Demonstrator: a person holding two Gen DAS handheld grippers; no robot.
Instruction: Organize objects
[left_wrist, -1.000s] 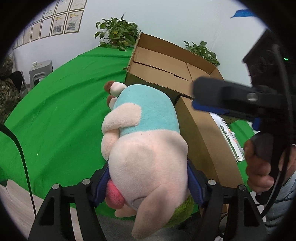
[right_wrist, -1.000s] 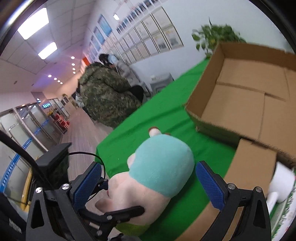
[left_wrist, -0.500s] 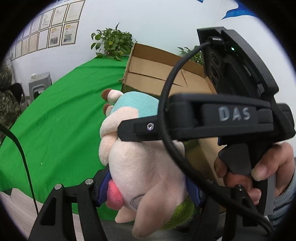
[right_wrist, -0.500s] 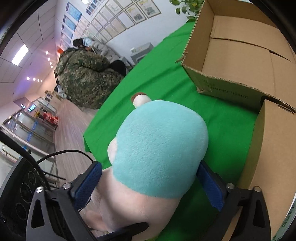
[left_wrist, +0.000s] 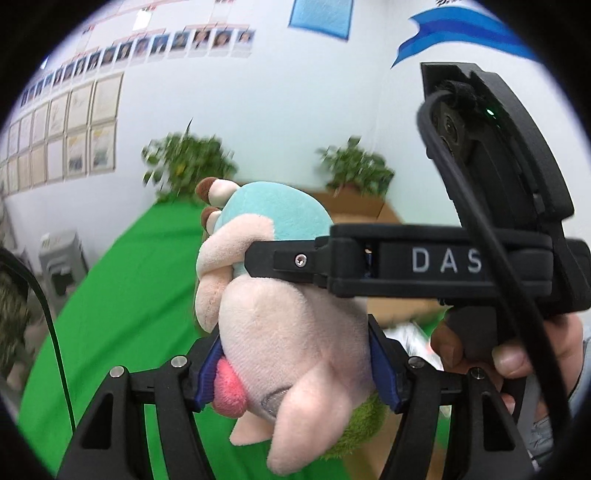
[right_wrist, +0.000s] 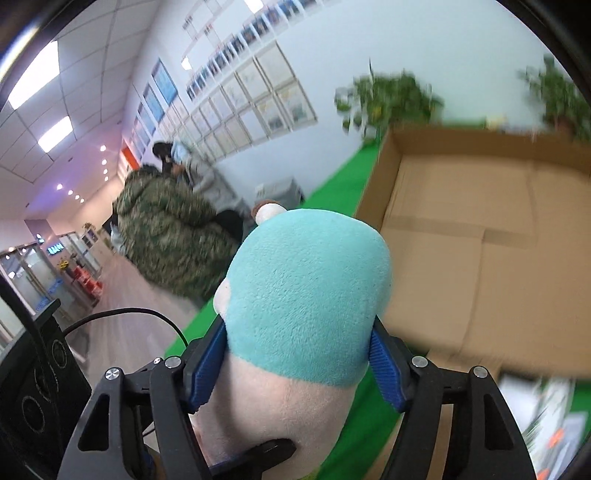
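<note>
Plush pressed between both your tools: your left gripper (left_wrist: 295, 363) has its blue pads clamped on the pink head end of the soft pink pig toy in a teal shirt (left_wrist: 280, 314), while your right gripper (right_wrist: 297, 363), whose jaws have just been closing, now pinches the teal-clad body with its own blue pads (right_wrist: 384, 373) (fabric bulges over them on both sides). You hold the toy in the air above the green cloth-covered table (left_wrist: 122, 295). Further right sits the open brown cardboard box (right_wrist: 480, 236), its inside bare. Your hand (left_wrist: 517, 354) grips the right tool's handle at the far right.
</note>
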